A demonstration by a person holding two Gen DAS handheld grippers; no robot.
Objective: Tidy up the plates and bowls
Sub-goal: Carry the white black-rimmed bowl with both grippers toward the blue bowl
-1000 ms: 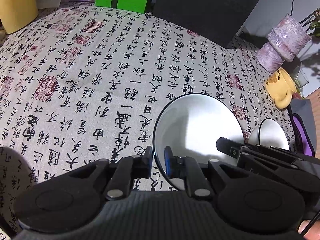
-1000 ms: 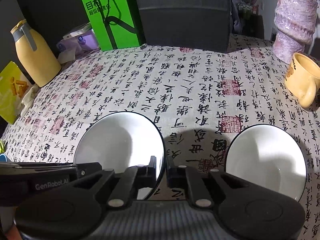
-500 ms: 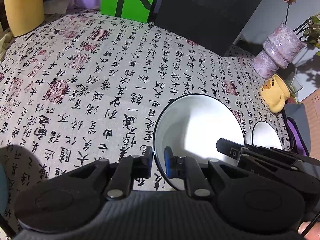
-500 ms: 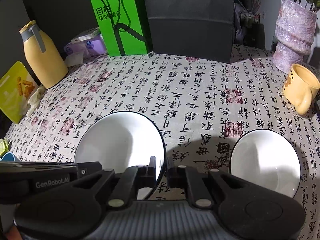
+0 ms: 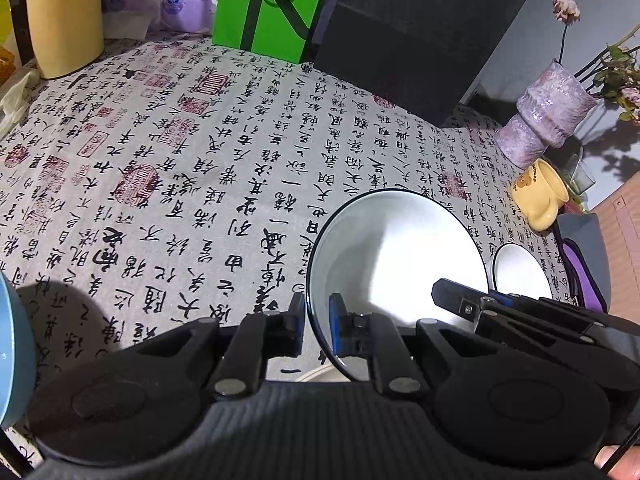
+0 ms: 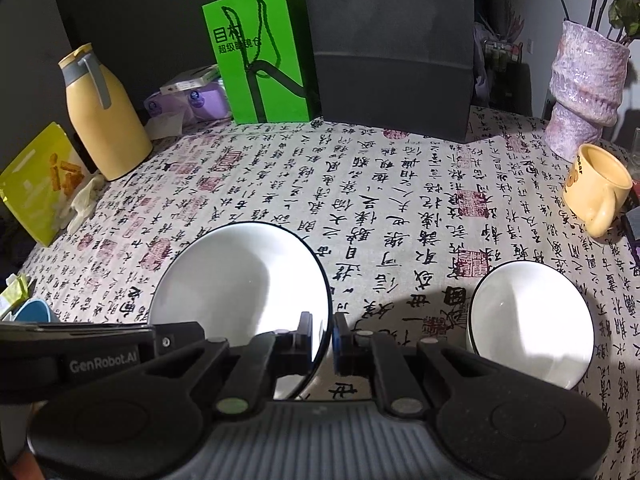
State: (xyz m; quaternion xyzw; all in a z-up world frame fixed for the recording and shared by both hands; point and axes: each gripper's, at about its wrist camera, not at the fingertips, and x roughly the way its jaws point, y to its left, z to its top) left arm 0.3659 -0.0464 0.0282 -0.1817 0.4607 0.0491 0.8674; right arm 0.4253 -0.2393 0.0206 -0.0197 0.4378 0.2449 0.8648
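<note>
Both the left gripper (image 5: pixel 316 326) and right gripper (image 6: pixel 322 338) pinch one white bowl's (image 6: pixel 244 280) rim; a second bowl (image 6: pixel 532 324) sits near the table's (image 6: pixel 360 200) right edge, a yellow mug (image 6: pixel 596 184) beyond it.

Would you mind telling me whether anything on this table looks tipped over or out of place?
The yellow mug lies on its side near the purple vase, mouth facing sideways. The crumpled tissue beside the yellow jug looks stray.

A table under a cloth printed with black calligraphy and red seals (image 6: pixel 400 208) carries a second white bowl (image 6: pixel 532 328) at right, a yellow mug (image 6: pixel 596 188), a purple vase (image 6: pixel 580 96), a green bag (image 6: pixel 260 56), a black bag (image 6: pixel 392 48) and a yellow jug (image 6: pixel 100 116)
</note>
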